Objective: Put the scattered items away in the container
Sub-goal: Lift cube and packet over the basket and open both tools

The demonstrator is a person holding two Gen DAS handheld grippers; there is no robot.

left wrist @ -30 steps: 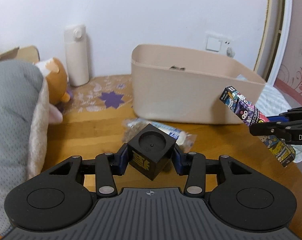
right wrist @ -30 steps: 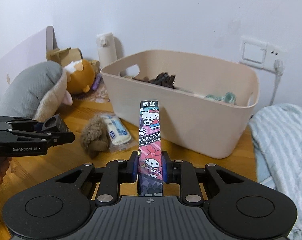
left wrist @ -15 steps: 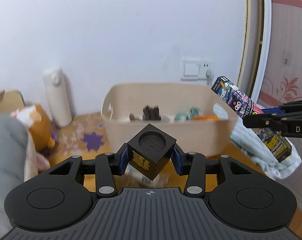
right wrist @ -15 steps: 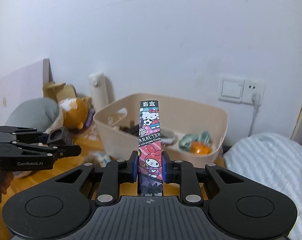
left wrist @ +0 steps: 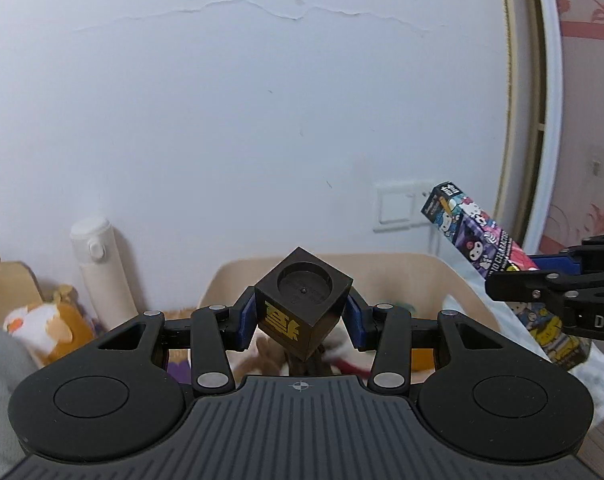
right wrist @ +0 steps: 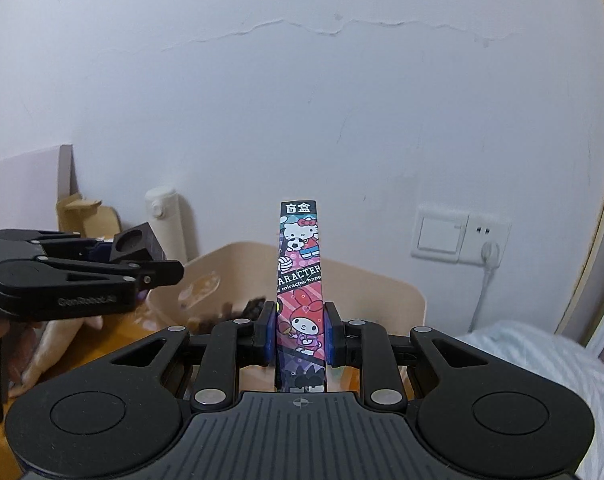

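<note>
- Container (left wrist: 418, 268), a beige bin, sits beyond both grippers, against the white wall; several blurred items lie inside it.
- Left gripper (left wrist: 302, 316) pinches a black cube (left wrist: 302, 304) between its blue pads, one corner pointing down and a round recess on the cube's top face, yellow characters on a side face; the cube hangs in front of the bin's opening.
- Right gripper (right wrist: 300, 330) clamps a tall cartoon-printed box (right wrist: 301, 280) upright between its pads, in front of the bin's near wall.
- In the left wrist view that box (left wrist: 486, 248) leans to the left, held to the right of the cube.
- A white bottle (left wrist: 102, 268) stands left of the bin, near an orange plush toy (left wrist: 50, 320).
- A wall switch and socket (right wrist: 458, 240) are mounted behind the bin on the right.
</note>
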